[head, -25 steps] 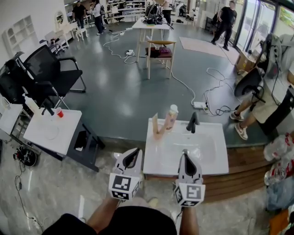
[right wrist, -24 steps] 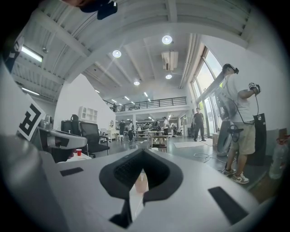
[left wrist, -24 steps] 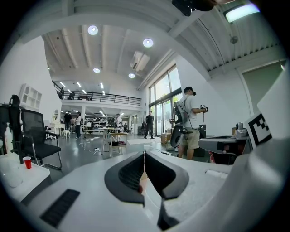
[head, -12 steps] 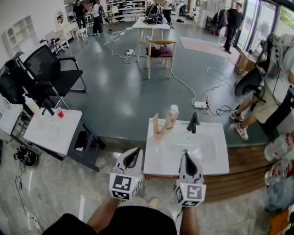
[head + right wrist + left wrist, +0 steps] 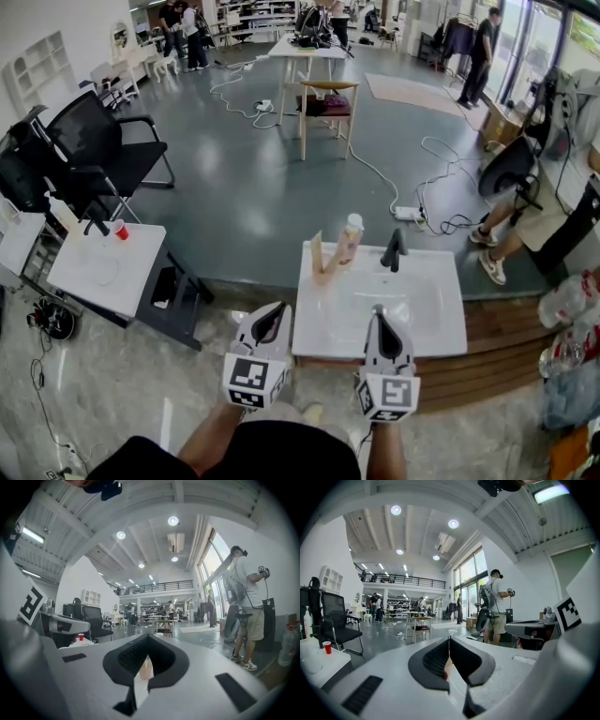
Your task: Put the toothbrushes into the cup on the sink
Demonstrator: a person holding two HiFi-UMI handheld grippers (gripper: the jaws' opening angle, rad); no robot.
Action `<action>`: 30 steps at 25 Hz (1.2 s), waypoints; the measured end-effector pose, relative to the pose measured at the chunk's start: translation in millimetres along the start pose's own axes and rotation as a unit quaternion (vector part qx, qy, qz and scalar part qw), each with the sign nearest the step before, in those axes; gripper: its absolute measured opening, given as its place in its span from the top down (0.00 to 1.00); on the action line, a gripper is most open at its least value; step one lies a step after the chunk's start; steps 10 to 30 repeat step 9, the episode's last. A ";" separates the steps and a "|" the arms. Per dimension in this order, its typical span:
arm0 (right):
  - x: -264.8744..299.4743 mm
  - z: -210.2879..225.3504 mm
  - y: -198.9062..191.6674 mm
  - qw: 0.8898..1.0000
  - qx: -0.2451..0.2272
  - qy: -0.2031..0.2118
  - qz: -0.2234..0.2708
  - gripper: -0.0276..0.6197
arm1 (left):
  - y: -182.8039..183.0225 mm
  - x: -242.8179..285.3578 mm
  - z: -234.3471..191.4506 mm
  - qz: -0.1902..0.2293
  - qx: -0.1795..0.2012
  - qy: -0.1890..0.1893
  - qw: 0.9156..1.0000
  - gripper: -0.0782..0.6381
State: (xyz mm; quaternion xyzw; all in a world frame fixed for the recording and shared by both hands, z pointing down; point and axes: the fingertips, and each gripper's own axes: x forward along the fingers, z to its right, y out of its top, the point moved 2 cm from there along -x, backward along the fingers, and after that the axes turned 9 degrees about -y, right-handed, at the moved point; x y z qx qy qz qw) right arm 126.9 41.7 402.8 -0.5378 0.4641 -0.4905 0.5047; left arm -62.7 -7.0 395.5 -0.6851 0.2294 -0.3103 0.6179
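Note:
A white sink (image 5: 441, 328) with a black faucet (image 5: 394, 248) stands in front of me in the head view. At its back left corner is a tan cup (image 5: 323, 262) with a flat tan piece rising from it, and a peach bottle with a white cap (image 5: 350, 236) leans beside it. I cannot make out any toothbrushes. My left gripper (image 5: 274, 314) (image 5: 449, 639) hovers just left of the sink's front edge, jaws shut and empty. My right gripper (image 5: 379, 314) (image 5: 149, 637) is over the front rim, also shut with nothing held.
A small white table (image 5: 108, 272) with a red cup (image 5: 122, 230) stands at the left, with a black office chair (image 5: 103, 150) behind it. Cables trail over the grey floor. A person (image 5: 525, 225) stands to the right of the sink, and a wooden stool (image 5: 328, 103) is further back.
Both grippers have stayed where they were. Only a person far back at the right has walked on.

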 end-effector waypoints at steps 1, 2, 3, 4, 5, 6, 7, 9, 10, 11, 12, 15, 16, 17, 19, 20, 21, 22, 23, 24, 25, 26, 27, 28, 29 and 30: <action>-0.2 0.0 -0.2 1.000 0.000 0.000 0.000 0.96 | -0.2 -0.2 0.1 0.000 0.000 0.000 1.000 0.88; -0.3 -0.1 -0.1 1.000 0.000 -0.001 0.000 0.96 | -0.2 -0.4 0.2 0.000 0.000 0.000 1.000 0.88; -0.4 -0.2 0.4 1.000 -0.001 -0.001 0.000 0.96 | 0.1 -0.6 0.3 0.000 0.000 -0.001 1.000 0.88; -0.5 -0.5 1.0 1.000 -0.001 0.000 0.000 0.96 | 0.5 -0.9 0.2 0.001 0.000 -0.001 1.000 0.88; -0.6 -0.8 1.5 1.000 -0.001 0.000 0.000 0.96 | 0.9 -1.3 0.1 0.001 0.000 0.000 1.000 0.88; -0.8 -0.9 1.7 1.000 0.000 0.000 0.000 0.96 | 1.3 -1.6 -0.1 0.001 0.000 0.000 1.000 0.88; -1.0 -1.0 1.8 1.000 0.000 0.000 0.000 0.96 | 1.5 -1.8 -0.2 0.001 0.000 0.000 1.000 0.88; -1.5 -1.1 1.7 1.000 0.000 -0.001 0.000 0.96 | 1.8 -2.2 -0.3 0.001 0.000 0.000 1.000 0.88; -1.5 -1.1 1.7 1.000 0.000 -0.001 0.000 0.96 | 1.8 -2.2 -0.3 0.001 0.000 0.000 1.000 0.88; -1.5 -1.1 1.7 1.000 0.000 -0.001 0.000 0.96 | 1.8 -2.2 -0.3 0.001 0.000 0.000 1.000 0.88; -1.5 -1.1 1.7 1.000 0.000 -0.001 0.000 0.96 | 1.8 -2.2 -0.3 0.001 0.000 0.000 1.000 0.88; -1.5 -1.1 1.7 1.000 0.000 -0.001 0.000 0.96 | 1.8 -2.2 -0.3 0.001 0.000 0.000 1.000 0.88; -1.5 -1.1 1.7 1.000 0.000 -0.001 0.000 0.96 | 1.8 -2.2 -0.3 0.001 0.000 0.000 1.000 0.88; -1.5 -1.1 1.7 1.000 0.000 -0.001 0.000 0.96 | 1.8 -2.2 -0.3 0.001 0.000 0.000 1.000 0.88; -1.5 -1.1 1.7 1.000 0.000 -0.001 0.000 0.96 | 1.8 -2.2 -0.3 0.001 0.000 0.000 1.000 0.88; -1.5 -1.1 1.7 1.000 0.000 -0.001 0.000 0.96 | 1.8 -2.2 -0.3 0.001 0.000 0.000 1.000 0.88; -1.5 -1.1 1.7 1.000 0.000 -0.001 0.000 0.96 | 1.8 -2.2 -0.3 0.001 0.000 0.000 1.000 0.88; -1.5 -1.1 1.7 1.000 0.000 -0.001 0.000 0.96 | 1.8 -2.2 -0.3 0.001 0.000 0.000 1.000 0.88; -1.5 -1.1 1.7 1.000 0.000 -0.001 0.000 0.96 | 1.8 -2.2 -0.3 0.001 0.000 0.000 1.000 0.88; -1.5 -1.1 1.7 1.000 0.000 -0.001 0.000 0.96 | 1.8 -2.2 -0.3 0.001 0.000 0.000 1.000 0.88; -1.5 -1.1 1.7 1.000 0.000 -0.001 0.000 0.96 | 1.8 -2.2 -0.3 0.001 0.000 0.000 1.000 0.88; -1.5 -1.1 1.7 1.000 0.000 -0.001 0.000 0.96 | 1.8 -2.2 -0.3 0.001 0.000 0.000 1.000 0.88; -1.5 -1.1 1.7 1.000 0.000 -0.001 0.000 0.96 | 1.8 -2.2 -0.3 0.001 0.000 0.000 1.000 0.88; -1.5 -1.1 1.7 1.000 0.000 -0.001 0.000 0.96 | 1.8 -2.2 -0.3 0.001 0.000 0.000 1.000 0.88; -1.5 -1.1 1.7 1.000 0.000 -0.001 0.000 0.96 | 1.8 -2.2 -0.3 0.001 0.000 0.000 1.000 0.88; -1.5 -1.1 1.7 1.000 0.000 -0.001 0.000 0.96 | 1.8 -2.2 -0.3 0.001 0.000 0.000 1.000 0.88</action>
